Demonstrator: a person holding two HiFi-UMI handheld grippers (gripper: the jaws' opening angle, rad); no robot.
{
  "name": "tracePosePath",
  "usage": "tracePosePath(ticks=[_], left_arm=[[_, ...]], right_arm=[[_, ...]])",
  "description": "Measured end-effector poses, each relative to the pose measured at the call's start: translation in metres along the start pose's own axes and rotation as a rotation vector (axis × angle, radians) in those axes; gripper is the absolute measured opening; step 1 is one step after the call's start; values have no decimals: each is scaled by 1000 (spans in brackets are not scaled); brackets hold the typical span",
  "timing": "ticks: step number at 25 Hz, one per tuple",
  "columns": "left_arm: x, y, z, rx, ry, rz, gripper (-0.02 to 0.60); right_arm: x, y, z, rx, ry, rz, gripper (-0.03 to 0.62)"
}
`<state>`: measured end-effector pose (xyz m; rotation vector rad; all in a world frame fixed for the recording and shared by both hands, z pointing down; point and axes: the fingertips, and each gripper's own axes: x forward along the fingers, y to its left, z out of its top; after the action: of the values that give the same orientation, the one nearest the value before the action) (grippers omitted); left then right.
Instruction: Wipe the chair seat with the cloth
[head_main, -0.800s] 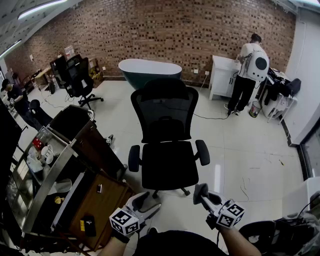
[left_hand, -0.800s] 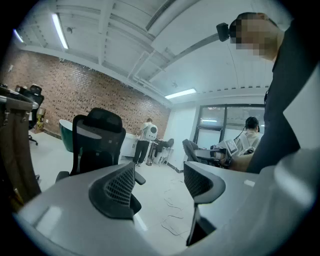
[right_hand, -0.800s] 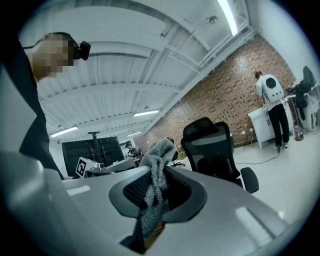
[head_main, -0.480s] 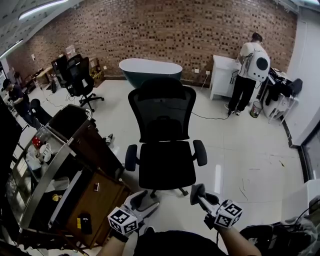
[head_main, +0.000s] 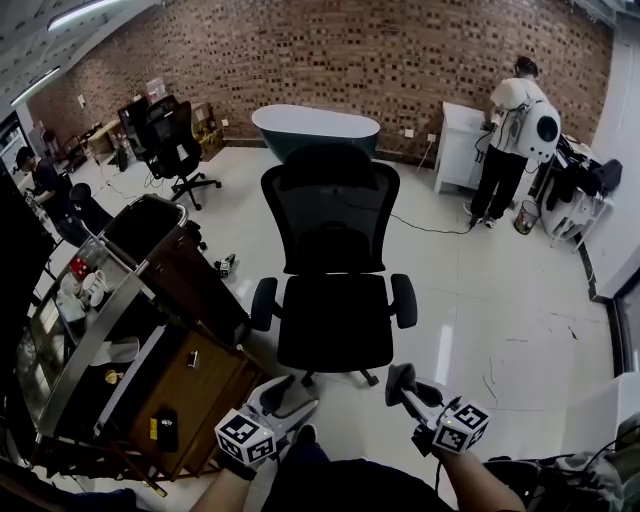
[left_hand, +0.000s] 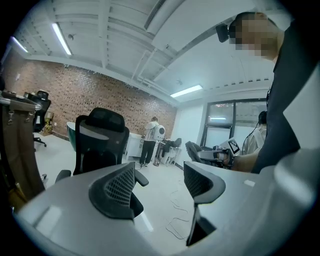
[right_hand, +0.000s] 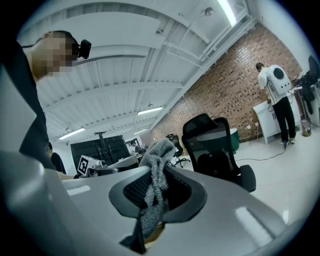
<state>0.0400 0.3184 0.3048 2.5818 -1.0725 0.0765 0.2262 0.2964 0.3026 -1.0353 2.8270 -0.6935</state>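
Note:
A black mesh office chair (head_main: 330, 215) stands in the middle of the floor, its seat (head_main: 335, 322) bare and facing me. My left gripper (head_main: 290, 398) hangs low in front of the seat and to its left, open with nothing between the jaws (left_hand: 160, 185). My right gripper (head_main: 402, 380) is level with it on the right, below the seat's front corner. It is shut on a grey fuzzy cloth (right_hand: 156, 170) that sticks up and hangs down between the jaws (right_hand: 157, 187). The chair (right_hand: 212, 147) also shows beyond that gripper. Neither gripper touches the chair.
A metal cart (head_main: 100, 330) with cups and a wooden cabinet (head_main: 200, 395) stand close on the left. A dark tub (head_main: 315, 130) sits against the brick wall behind the chair. A person (head_main: 512, 135) stands at a white cabinet at back right. Another office chair (head_main: 175, 150) is at back left.
The head view has shifted a little, so the chair sits slightly higher and further right. Both grippers stay low at the frame bottom, about as before.

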Motion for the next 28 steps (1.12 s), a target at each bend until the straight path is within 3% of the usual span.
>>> tracePosePath(ticks=[10,19,24,28], left_arm=[[37,52,14,-16,15,-6,331],[91,163,59,-14,33,-97,331],[110,236,93,11,47,-129,331],[122,264,110,24,44,-152,331]], right_arm=[[55,-32,15,10,21,8,48],[162,-87,51,-2,28,-61,48],[225,-108,79,13,-20,-101,48],[256,-120,93,21,-36,-122,48]])
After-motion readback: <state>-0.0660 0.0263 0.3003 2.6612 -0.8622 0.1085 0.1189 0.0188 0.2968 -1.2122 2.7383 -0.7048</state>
